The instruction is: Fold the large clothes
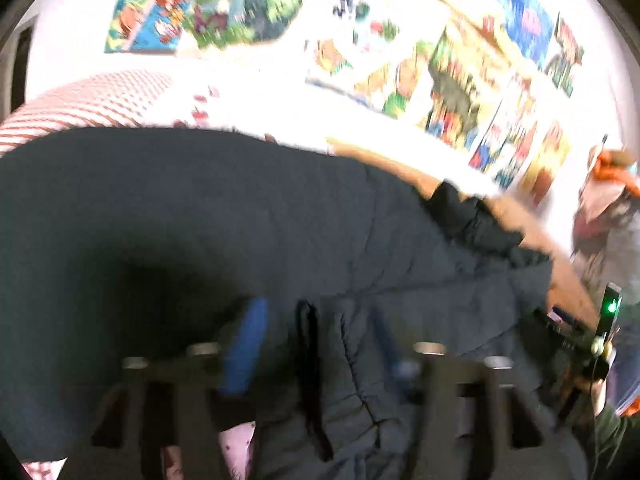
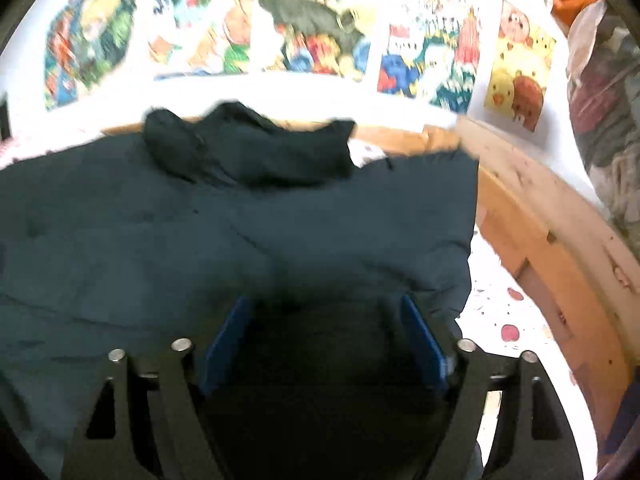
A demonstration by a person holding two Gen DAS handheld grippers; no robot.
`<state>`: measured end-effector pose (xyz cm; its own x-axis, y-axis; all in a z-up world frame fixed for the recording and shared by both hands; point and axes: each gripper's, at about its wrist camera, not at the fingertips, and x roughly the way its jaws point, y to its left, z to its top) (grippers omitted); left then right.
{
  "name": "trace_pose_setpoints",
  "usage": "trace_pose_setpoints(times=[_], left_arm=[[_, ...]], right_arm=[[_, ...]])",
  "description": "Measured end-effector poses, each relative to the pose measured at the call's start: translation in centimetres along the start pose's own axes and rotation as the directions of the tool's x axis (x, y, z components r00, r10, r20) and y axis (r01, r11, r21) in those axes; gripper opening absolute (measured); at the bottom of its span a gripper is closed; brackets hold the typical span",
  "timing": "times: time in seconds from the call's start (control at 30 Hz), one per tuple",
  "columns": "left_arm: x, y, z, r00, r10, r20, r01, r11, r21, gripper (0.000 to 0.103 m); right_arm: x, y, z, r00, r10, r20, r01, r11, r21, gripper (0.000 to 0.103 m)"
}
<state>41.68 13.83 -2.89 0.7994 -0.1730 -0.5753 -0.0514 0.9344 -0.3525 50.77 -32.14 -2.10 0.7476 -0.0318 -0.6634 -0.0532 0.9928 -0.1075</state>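
Note:
A dark navy padded jacket (image 1: 200, 220) lies spread over the bed and fills the lower half of both views. In the right wrist view its collar (image 2: 248, 148) is at the far edge, towards the wall. My left gripper (image 1: 316, 320) is open, its blue pads wide apart. A puffy fold of the jacket with a dark strip lies between them, not pinched. My right gripper (image 2: 325, 304) is also open and hangs low over the jacket (image 2: 280, 220) near its right edge, with only shadowed fabric between the pads.
The bed sheet (image 2: 512, 320) is white with red spots, inside a wooden bed frame (image 2: 540, 240). A red-and-white checked pillow (image 1: 92, 100) lies at the far left. Colourful posters (image 2: 320, 32) cover the wall. A bundle of clothes (image 2: 600, 100) stands at the right.

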Motion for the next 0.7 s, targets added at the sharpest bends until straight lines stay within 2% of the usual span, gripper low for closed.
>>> trace_pose_setpoints(times=[0.03,0.1,0.27,0.33,0.4,0.5,0.6,0.7], left_arm=[[-0.9,0.2,0.1,1.0,-0.003,0.024,0.003,1.0,-0.013,0.087],[-3.5,0.8,0.2,0.998,-0.004,0.067,0.008,0.999,-0.048,0.09],[-7.9,3.3,-0.5,0.998,0.041,0.041,-0.034,0.989,-0.143,0.095],[-9.5,5.0,-1.4,0.998,0.054,0.019,-0.049,0.978,-0.203,0.097],[-11.3,7.2,-2.6,0.997,0.081,-0.017,-0.082,0.954,-0.287,0.098],[-12.8,10.1,-4.1,0.995,0.099,-0.028,-0.102,0.915,-0.391,0.099],[-14.5,13.4,-5.2,0.99,0.14,0.016,-0.115,0.868,-0.484,0.099],[-15.3,16.2,-6.1,0.988,0.141,0.066,-0.08,0.827,-0.556,0.099]], right_arm=[[-1.3,0.8,0.3,1.0,0.03,0.002,-0.03,1.0,0.008,0.078],[-2.9,2.1,1.1,0.996,0.085,-0.004,-0.085,0.996,0.013,0.079],[-6.1,4.4,2.4,0.976,0.218,0.018,-0.218,0.976,-0.003,0.089],[-7.3,6.6,2.3,0.964,0.267,0.018,-0.266,0.963,-0.04,0.093],[-8.1,8.6,2.4,0.954,0.3,0.007,-0.298,0.95,-0.093,0.094],[-8.7,12.7,2.2,0.942,0.334,-0.031,-0.334,0.925,-0.182,0.095],[-8.7,16.9,1.8,0.935,0.341,-0.095,-0.354,0.903,-0.242,0.095],[-7.8,20.5,2.0,0.922,0.344,-0.176,-0.382,0.879,-0.286,0.095]])
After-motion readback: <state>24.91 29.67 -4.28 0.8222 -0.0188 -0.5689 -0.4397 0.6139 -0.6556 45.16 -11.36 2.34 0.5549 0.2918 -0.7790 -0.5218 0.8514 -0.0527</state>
